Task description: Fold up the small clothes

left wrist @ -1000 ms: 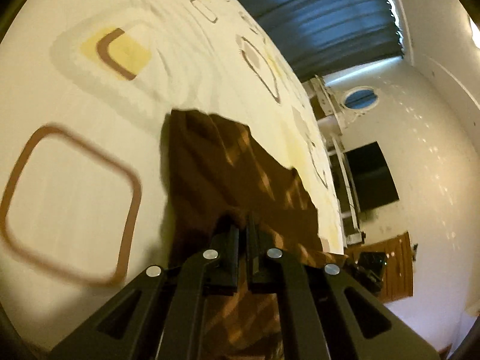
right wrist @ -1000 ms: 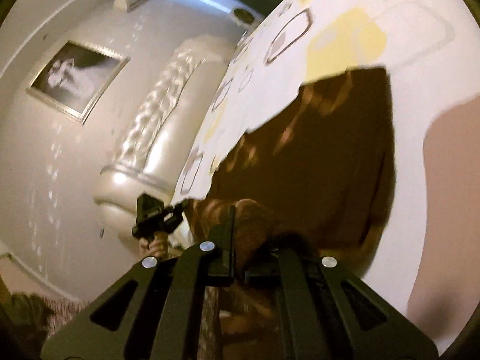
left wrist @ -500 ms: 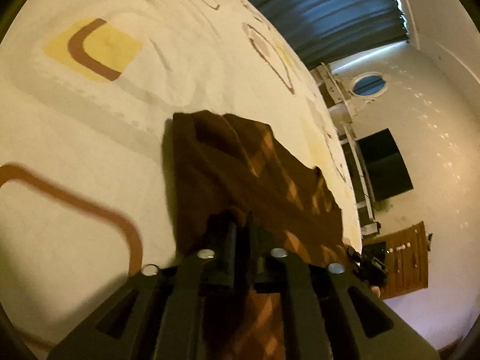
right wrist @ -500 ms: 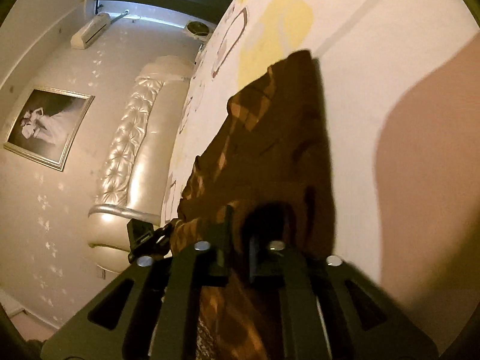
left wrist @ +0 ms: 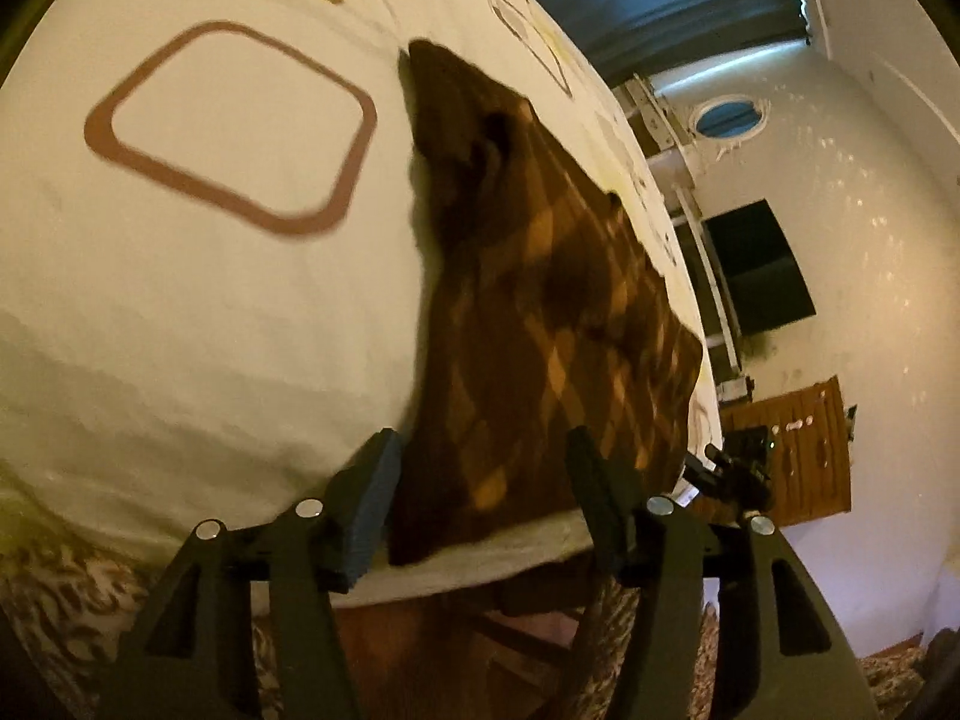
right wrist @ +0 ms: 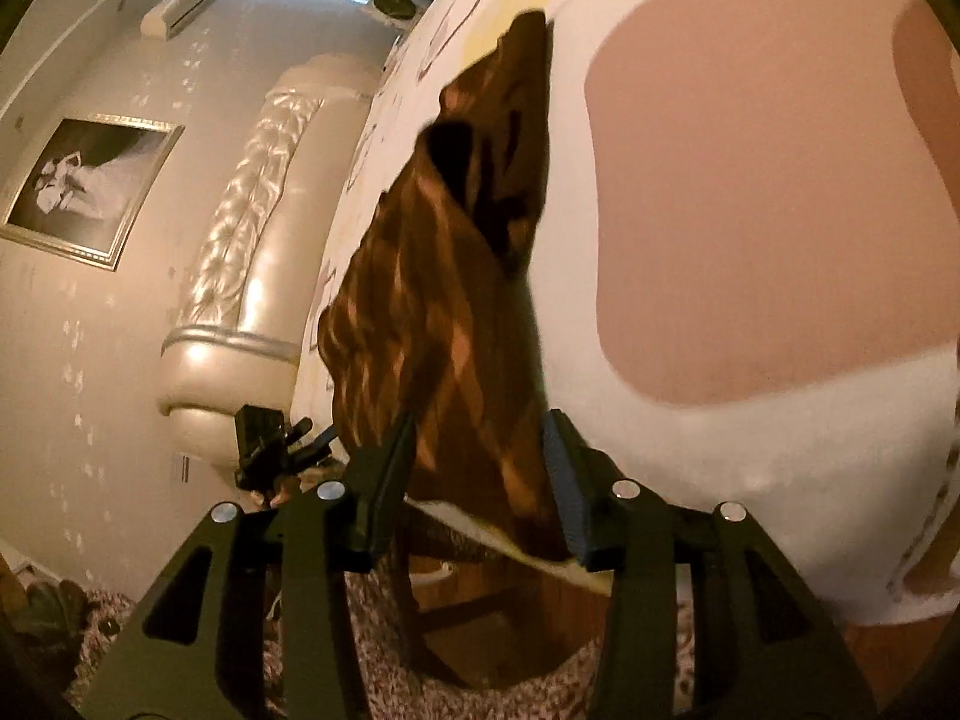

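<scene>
A small brown garment with an orange diamond check [left wrist: 540, 312] lies flat on the patterned white bedsheet [left wrist: 180, 300], its near edge at the edge of the bed. My left gripper [left wrist: 480, 480] is open and empty, its jaws apart on either side of the garment's near left corner. In the right wrist view the same garment [right wrist: 444, 300] stretches away along the bed, with a fold near its far end. My right gripper [right wrist: 480, 468] is open and empty over the garment's near right corner. Each gripper shows small in the other's view.
The sheet [right wrist: 750, 210] bears brown and yellow rounded-square prints. A padded cream headboard [right wrist: 240, 276] and a framed picture [right wrist: 90, 180] stand to the left. A dark screen [left wrist: 762, 270] and a wooden cabinet [left wrist: 792, 450] are on the right. Patterned carpet [right wrist: 420, 660] lies below the bed edge.
Both grippers were shut on the garment's near corners and pulled it towards the bed's edge. Now both have opened, let go and drawn back; the garment lies flat.
</scene>
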Demonstrator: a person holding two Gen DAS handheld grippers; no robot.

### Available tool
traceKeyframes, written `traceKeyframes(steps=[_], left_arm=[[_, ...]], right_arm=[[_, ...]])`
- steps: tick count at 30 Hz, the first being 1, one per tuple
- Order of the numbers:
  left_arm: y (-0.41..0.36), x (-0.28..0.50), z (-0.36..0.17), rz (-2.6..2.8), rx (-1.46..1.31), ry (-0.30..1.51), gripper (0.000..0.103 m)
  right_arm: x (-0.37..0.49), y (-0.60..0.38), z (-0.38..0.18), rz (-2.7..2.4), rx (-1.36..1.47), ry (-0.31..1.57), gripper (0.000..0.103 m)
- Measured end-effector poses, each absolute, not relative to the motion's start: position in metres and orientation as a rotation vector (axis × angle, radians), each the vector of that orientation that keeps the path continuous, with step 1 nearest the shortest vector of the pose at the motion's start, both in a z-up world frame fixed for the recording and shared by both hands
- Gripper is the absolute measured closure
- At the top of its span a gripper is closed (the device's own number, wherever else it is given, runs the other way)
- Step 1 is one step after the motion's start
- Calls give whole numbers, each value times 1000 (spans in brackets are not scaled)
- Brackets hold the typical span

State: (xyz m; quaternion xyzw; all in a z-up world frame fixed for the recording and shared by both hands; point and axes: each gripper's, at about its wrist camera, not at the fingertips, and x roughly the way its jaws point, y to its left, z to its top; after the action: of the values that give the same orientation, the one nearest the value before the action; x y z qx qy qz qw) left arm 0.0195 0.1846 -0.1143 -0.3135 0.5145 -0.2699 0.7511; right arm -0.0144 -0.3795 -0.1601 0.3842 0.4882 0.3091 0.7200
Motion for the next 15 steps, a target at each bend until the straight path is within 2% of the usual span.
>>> traceKeyframes(steps=[6, 9, 15], left_arm=[[179, 17, -130, -576, -689, 1202, 43], [189, 12, -137, -589, -762, 1192, 43], [191, 11, -137, -591, -834, 1176, 43]], right_arm=[[-17, -370, -166, 714, 820, 1117, 59], [-16, -363, -168, 742, 818, 1135, 55], [-15, -348, -171, 760, 798, 1161, 55]])
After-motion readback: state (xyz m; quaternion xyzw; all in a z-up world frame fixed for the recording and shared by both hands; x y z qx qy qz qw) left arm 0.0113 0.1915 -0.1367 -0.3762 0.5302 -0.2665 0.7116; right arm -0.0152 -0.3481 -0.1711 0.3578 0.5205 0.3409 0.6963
